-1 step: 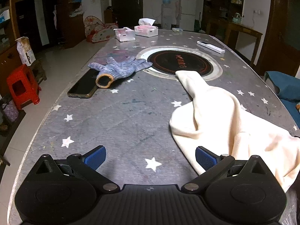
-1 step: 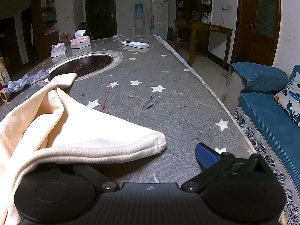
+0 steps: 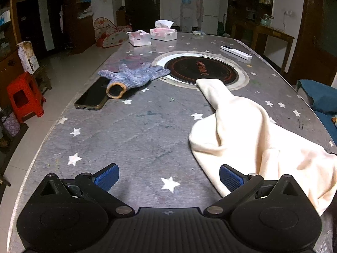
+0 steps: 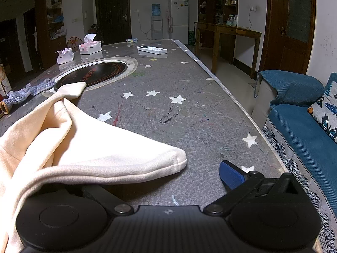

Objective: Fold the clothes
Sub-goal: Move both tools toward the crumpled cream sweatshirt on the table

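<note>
A cream garment (image 3: 248, 135) lies crumpled on the grey star-patterned table (image 3: 130, 135). One sleeve reaches to the round black hob (image 3: 200, 69). My left gripper (image 3: 168, 176) is open and empty, and its right finger (image 3: 230, 177) is at the garment's near edge. In the right wrist view the garment (image 4: 84, 147) drapes over my right gripper's left finger and hides it. A cuffed sleeve end (image 4: 177, 160) lies between the jaws. My right gripper (image 4: 168, 175) is open, and its right finger (image 4: 231, 175) is bare.
A blue knit glove (image 3: 134, 77) lies partly on a phone (image 3: 92, 94) at the left. Two tissue boxes (image 3: 163, 33) and a white remote (image 3: 236, 51) sit at the far end. A blue sofa (image 4: 301, 130) stands right of the table edge. A red stool (image 3: 23, 97) stands on the floor to the left.
</note>
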### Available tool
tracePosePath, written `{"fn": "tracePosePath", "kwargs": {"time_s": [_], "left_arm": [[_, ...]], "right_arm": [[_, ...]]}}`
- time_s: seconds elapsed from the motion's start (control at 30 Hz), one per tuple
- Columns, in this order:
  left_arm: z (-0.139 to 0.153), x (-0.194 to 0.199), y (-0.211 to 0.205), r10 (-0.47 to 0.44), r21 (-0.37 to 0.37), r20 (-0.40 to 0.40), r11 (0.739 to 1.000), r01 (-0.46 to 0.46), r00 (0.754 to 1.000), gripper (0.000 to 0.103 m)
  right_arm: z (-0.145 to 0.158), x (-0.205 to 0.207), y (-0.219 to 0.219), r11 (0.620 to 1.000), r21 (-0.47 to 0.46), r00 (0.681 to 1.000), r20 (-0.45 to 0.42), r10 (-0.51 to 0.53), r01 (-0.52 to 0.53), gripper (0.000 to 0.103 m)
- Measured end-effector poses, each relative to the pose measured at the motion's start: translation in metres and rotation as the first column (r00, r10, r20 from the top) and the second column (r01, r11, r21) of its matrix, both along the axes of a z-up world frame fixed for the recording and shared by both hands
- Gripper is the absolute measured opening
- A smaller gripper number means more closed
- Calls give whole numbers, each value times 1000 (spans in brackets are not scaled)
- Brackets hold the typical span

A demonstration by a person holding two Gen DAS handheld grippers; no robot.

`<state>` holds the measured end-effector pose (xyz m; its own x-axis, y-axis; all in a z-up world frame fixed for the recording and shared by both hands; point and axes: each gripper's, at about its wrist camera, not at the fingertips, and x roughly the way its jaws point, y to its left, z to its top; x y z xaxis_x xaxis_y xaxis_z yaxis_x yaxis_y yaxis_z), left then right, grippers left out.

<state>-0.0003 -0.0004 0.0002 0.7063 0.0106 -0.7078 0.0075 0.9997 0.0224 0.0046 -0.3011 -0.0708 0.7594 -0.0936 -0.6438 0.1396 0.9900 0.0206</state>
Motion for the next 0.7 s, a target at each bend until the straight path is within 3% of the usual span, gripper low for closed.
{"fn": "tracePosePath", "kwargs": {"time_s": [0.1, 0.17, 0.3, 0.7], "left_arm": [[0, -1, -3, -7, -8, -4, 1000, 7, 1000, 103], [-4, 5, -10, -16, -21, -50, 1000, 15, 999, 103], [-7, 2, -10, -35, -52, -47, 998, 33, 998, 103], [-6, -9, -12, -35, -21, -42, 999, 35, 998, 103]], "right_arm": [[0, 0, 0, 1000, 0, 1000, 0, 0, 0, 103], [0, 0, 0, 1000, 0, 1000, 0, 0, 0, 103], [-1, 1, 0, 1000, -3, 1000, -1, 0, 0, 103], [10, -19, -6, 1000, -11, 1000, 2, -7, 7, 103]]}}
